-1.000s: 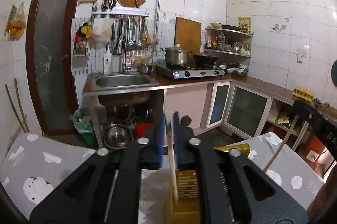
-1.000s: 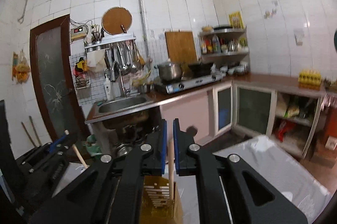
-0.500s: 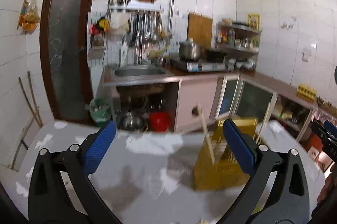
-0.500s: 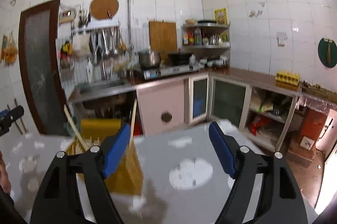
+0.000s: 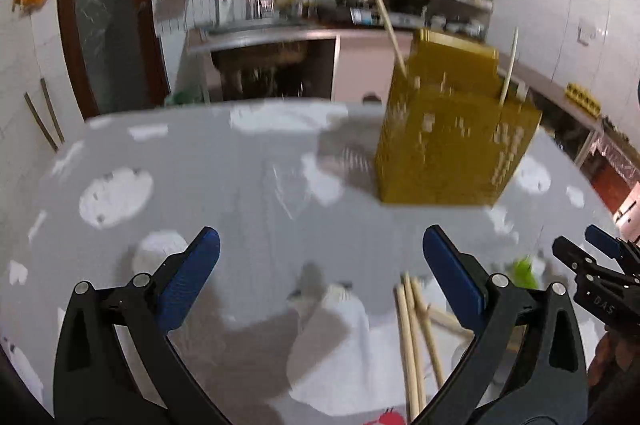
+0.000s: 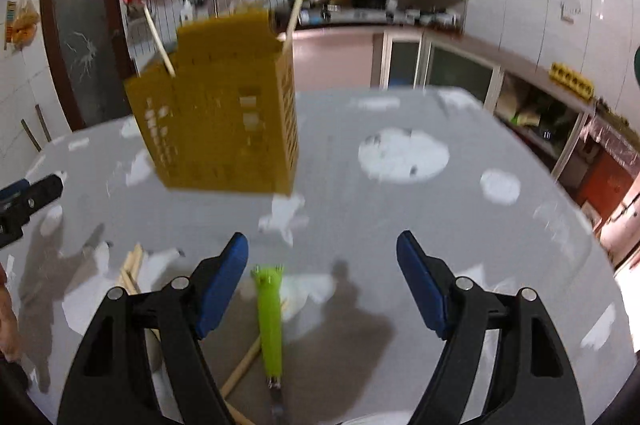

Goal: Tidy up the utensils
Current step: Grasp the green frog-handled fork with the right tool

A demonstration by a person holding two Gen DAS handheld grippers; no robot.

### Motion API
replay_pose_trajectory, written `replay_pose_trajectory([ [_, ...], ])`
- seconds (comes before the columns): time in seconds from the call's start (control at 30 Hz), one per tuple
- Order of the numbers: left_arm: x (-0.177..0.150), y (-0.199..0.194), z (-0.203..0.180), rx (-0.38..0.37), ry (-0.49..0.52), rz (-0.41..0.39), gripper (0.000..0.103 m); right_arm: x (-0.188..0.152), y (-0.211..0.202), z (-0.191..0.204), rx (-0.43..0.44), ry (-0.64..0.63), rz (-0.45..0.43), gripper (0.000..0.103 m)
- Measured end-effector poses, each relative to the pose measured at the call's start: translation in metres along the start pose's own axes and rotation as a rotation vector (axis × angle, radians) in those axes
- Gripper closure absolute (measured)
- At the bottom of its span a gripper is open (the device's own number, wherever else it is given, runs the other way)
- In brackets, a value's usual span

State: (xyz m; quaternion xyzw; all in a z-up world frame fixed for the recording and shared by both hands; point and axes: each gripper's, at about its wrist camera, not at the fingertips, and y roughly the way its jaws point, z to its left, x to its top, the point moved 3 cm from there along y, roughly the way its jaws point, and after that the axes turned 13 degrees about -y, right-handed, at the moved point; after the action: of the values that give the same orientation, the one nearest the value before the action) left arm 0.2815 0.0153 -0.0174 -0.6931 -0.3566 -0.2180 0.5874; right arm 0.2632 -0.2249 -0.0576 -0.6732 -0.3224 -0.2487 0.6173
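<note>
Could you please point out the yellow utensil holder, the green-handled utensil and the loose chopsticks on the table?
yellow utensil holder (image 6: 224, 129), right wrist view, middle of its perforated front wall.
green-handled utensil (image 6: 270, 321), right wrist view, middle of its green handle.
loose chopsticks (image 5: 412, 329), left wrist view, mid-length of the bundled sticks.

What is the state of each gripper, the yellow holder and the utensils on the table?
Left gripper: open, holds nothing.
Right gripper: open, holds nothing.
Yellow holder: upright, two chopsticks inside.
Green-handled utensil: lying flat on the table.
Loose chopsticks: lying on the table.
</note>
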Motion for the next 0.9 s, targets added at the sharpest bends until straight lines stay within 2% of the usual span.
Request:
replay_pose_trajectory([
  [0.13, -0.019, 0.016, 0.001, 0.019, 0.002, 0.056, 0.005, -0.006, 0.013, 0.007, 0.021, -0.001, 0.053, 0.027],
  [0.37, -0.041, 0.032, -0.002, 0.053, 0.03, 0.094, 0.005, -0.005, 0.021, 0.015, 0.027, -0.02, 0.1, 0.028],
  [0.6, -0.051, 0.036, -0.008, 0.042, 0.037, 0.118, 0.006, -0.008, 0.034, 0.02, 0.038, -0.021, 0.169, 0.055],
  [0.7, -0.056, 0.039, -0.011, 0.031, 0.053, 0.139, 0.012, -0.009, 0.034, 0.017, 0.049, -0.004, 0.165, 0.06],
  [0.8, -0.059, 0.041, -0.014, 0.034, 0.058, 0.148, 0.015, -0.009, 0.035, 0.015, 0.05, -0.005, 0.165, 0.07],
  [0.9, -0.06, 0.043, -0.013, 0.032, 0.054, 0.157, 0.015, -0.008, 0.035, 0.014, 0.052, -0.001, 0.163, 0.07],
])
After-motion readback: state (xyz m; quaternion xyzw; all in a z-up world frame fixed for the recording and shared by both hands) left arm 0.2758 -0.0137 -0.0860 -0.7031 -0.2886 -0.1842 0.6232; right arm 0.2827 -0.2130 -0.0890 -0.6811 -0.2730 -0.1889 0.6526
